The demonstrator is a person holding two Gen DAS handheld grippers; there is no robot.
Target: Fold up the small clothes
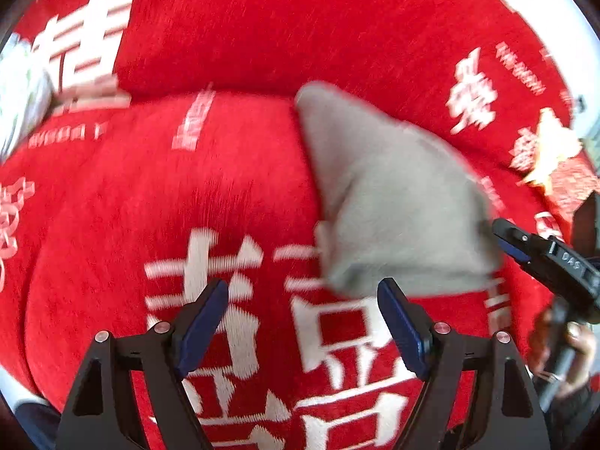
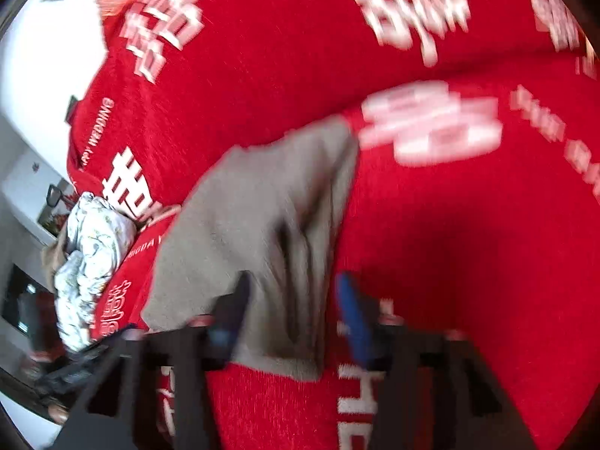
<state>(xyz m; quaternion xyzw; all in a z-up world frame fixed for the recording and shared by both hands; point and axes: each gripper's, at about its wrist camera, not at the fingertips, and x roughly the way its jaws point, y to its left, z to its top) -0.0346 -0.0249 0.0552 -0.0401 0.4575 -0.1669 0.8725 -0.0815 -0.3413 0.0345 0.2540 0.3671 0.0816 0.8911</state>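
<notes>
A small grey garment lies folded on a red cover with white characters. In the left wrist view my left gripper is open and empty, just short of the garment's near edge. My right gripper shows at the right of that view, at the garment's right edge. In the right wrist view the grey garment lies between the open fingers of my right gripper; its near edge reaches down between them. The frame is blurred.
The red cover spreads over a cushioned seat and backrest with a crease between them. A crumpled white floral cloth lies at the left end, also seen in the left wrist view.
</notes>
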